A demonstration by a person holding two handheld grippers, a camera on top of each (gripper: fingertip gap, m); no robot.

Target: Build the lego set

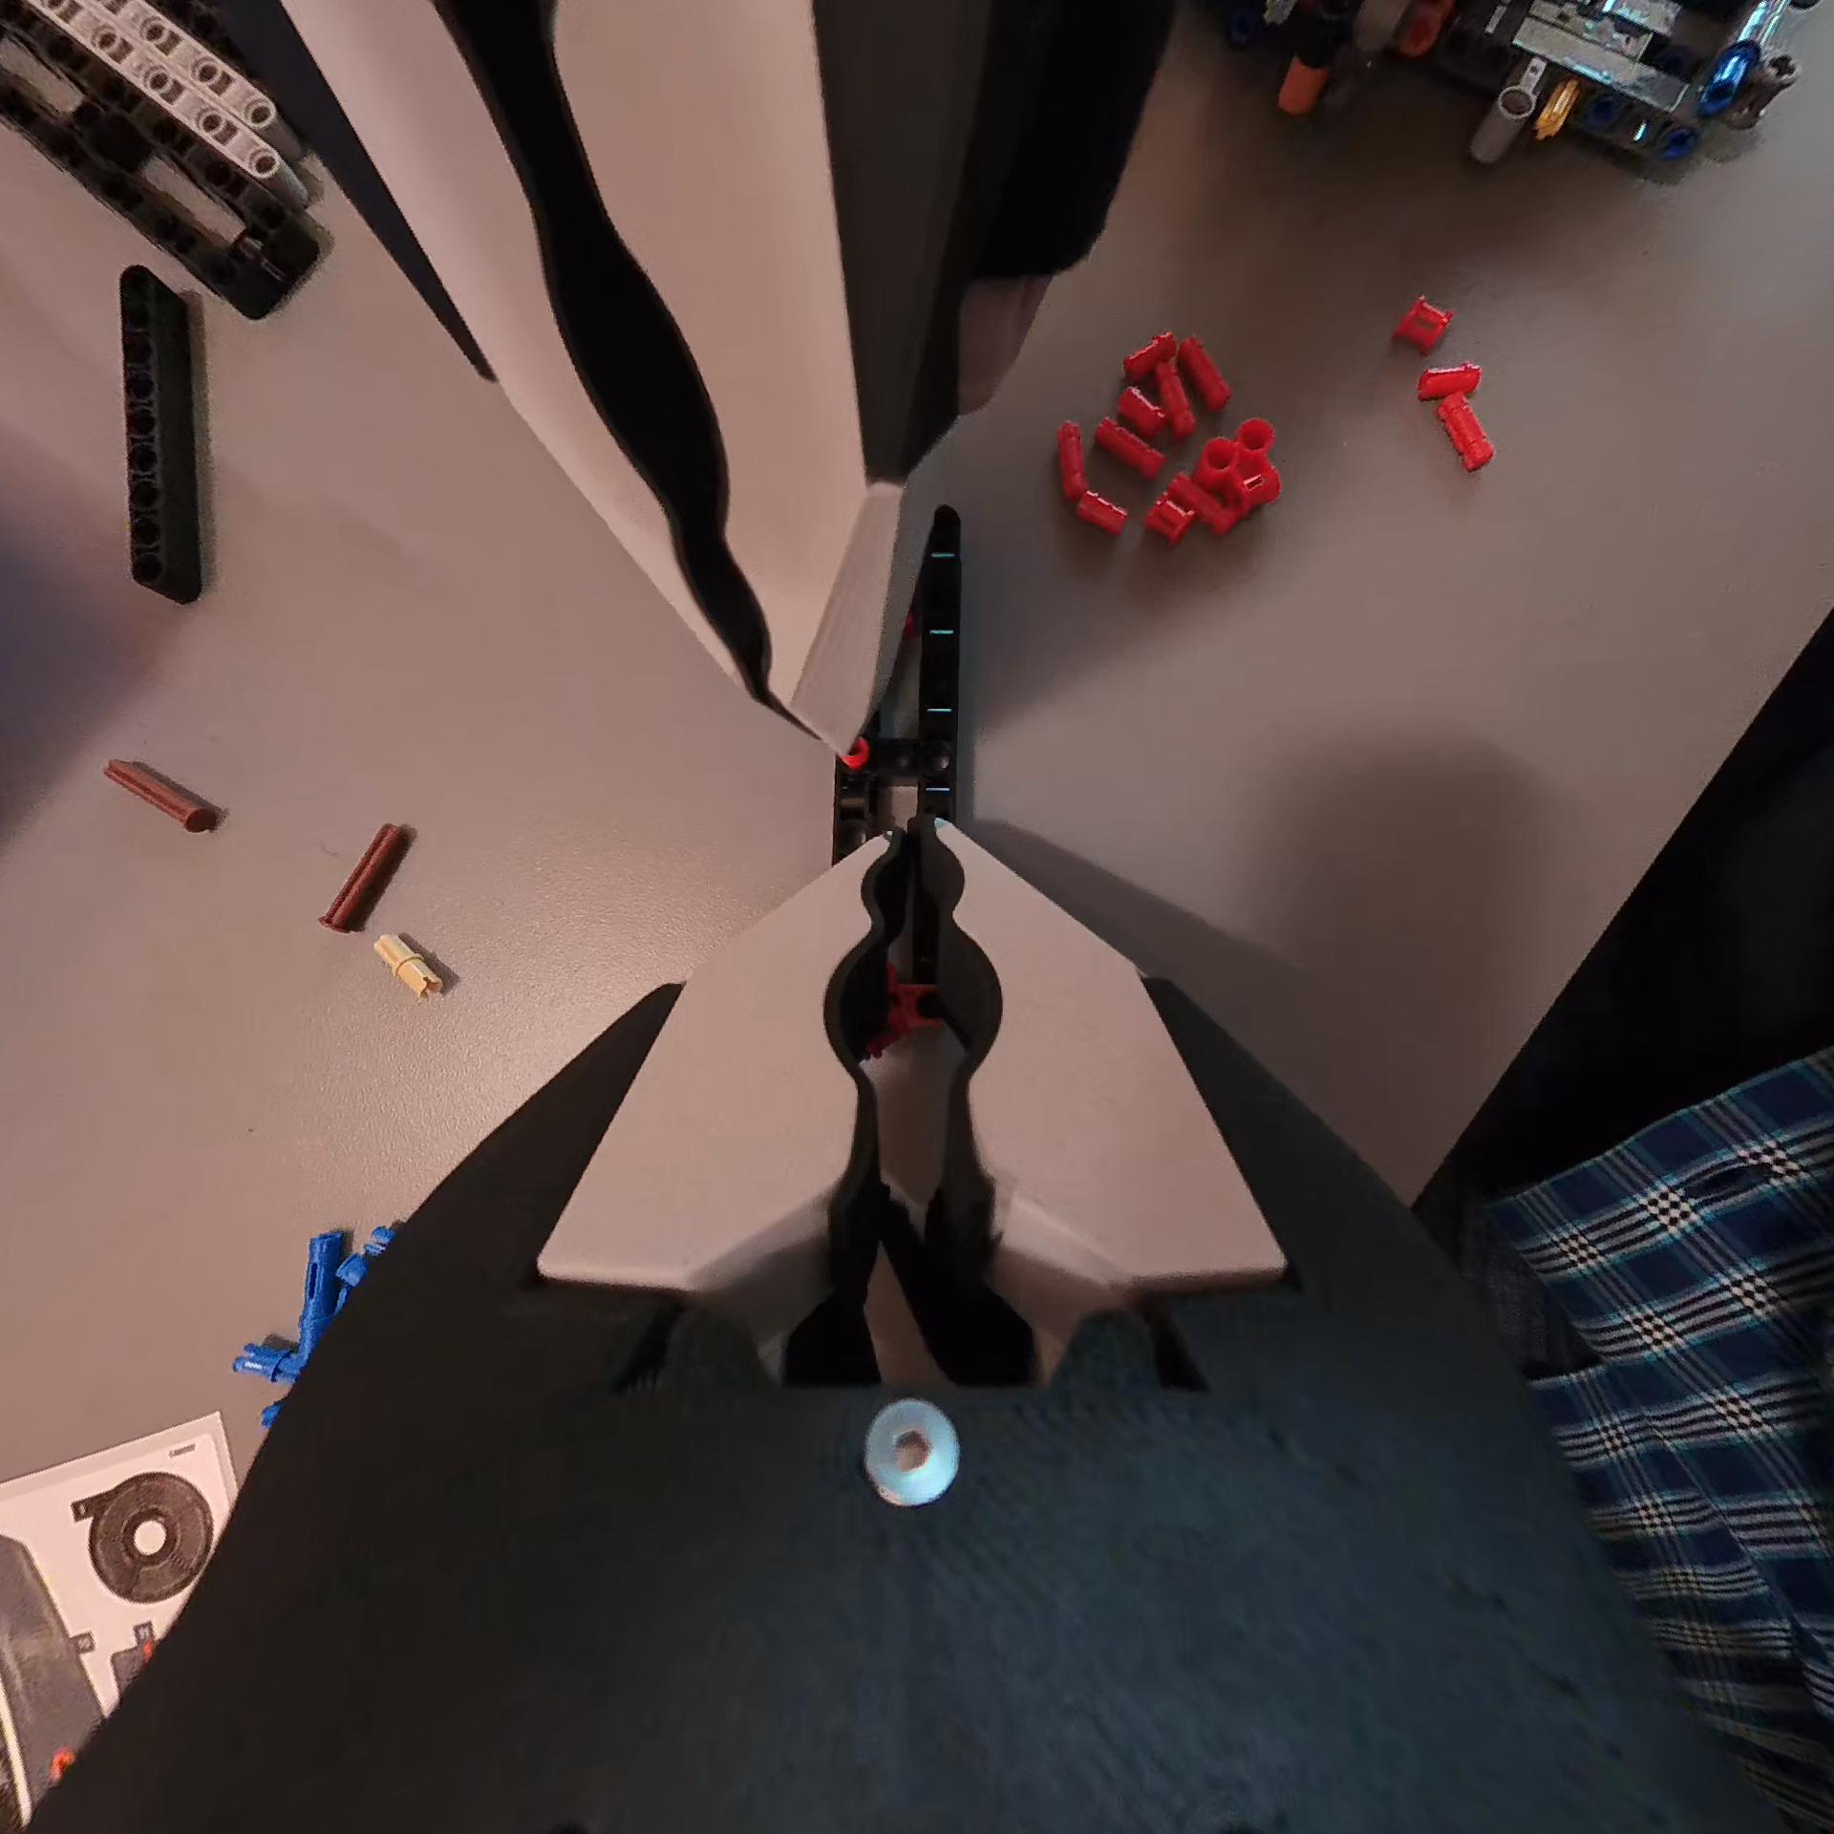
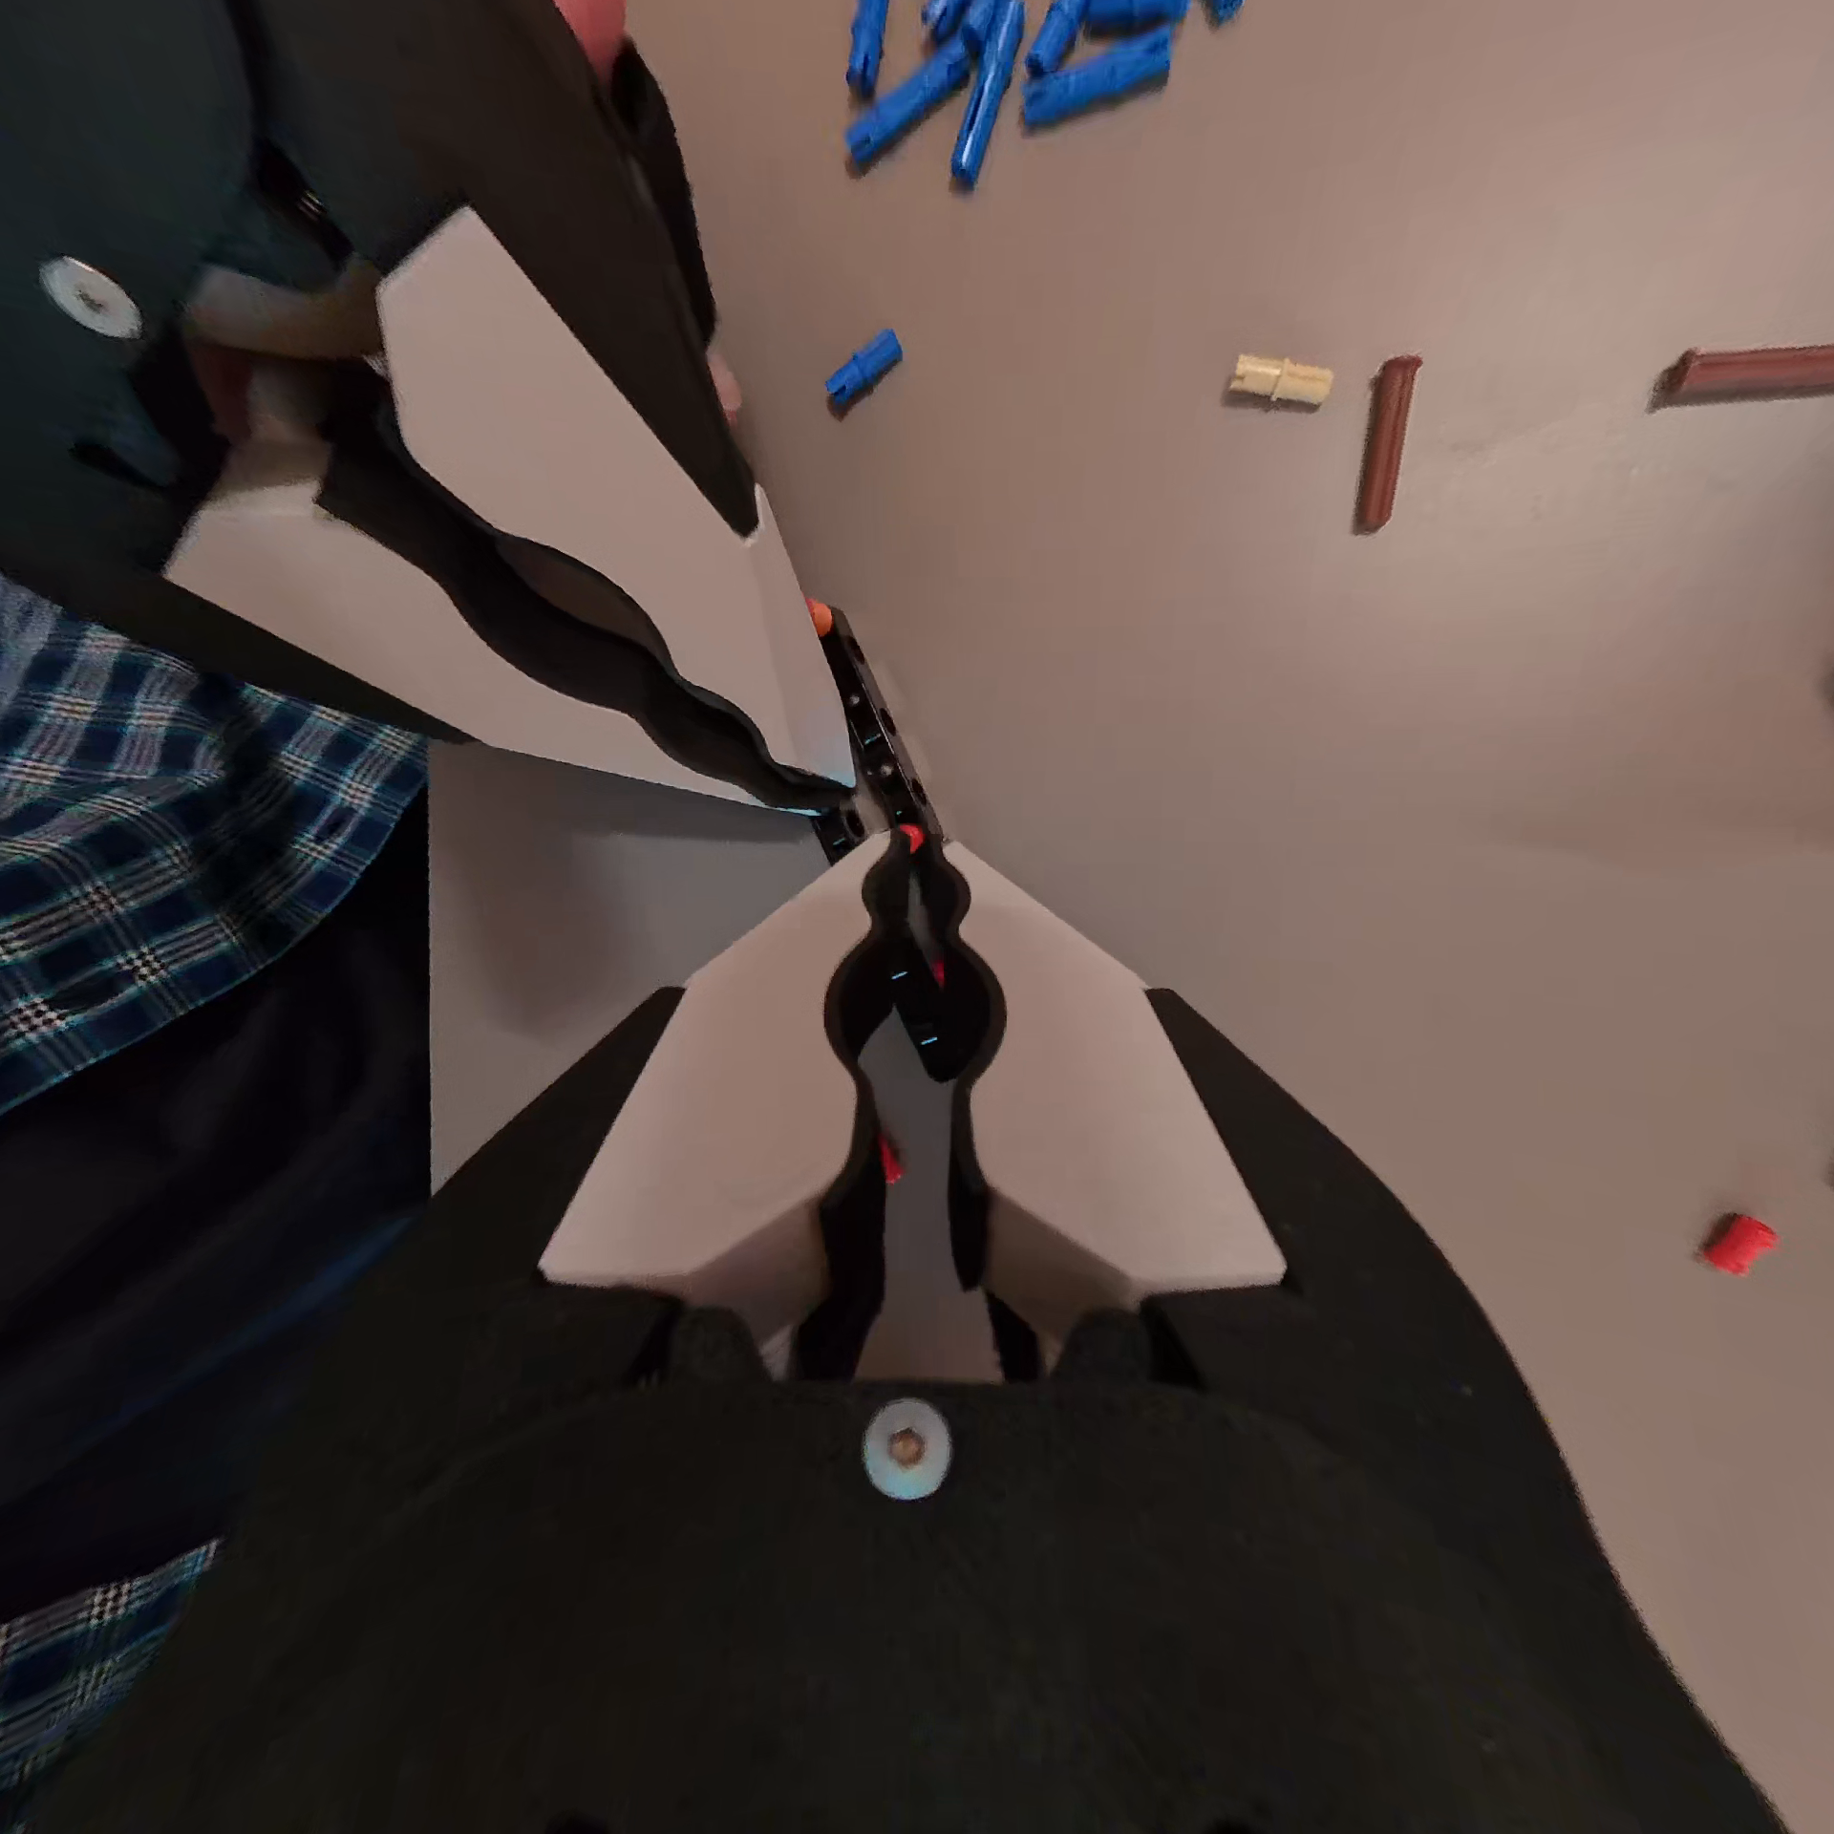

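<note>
Black beam assembly (image 1: 941, 635), seemingly clamped by both grippers.

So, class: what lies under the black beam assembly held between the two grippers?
Under the black beam assembly, only bare grey table shows. The left gripper and right gripper hide its ends.

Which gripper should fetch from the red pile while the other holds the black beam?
Probably left: the red pile lies ahead of the left gripper, right of its fingers. The right gripper faces away; the pile is out of its view. Both grip the black beam.
</note>
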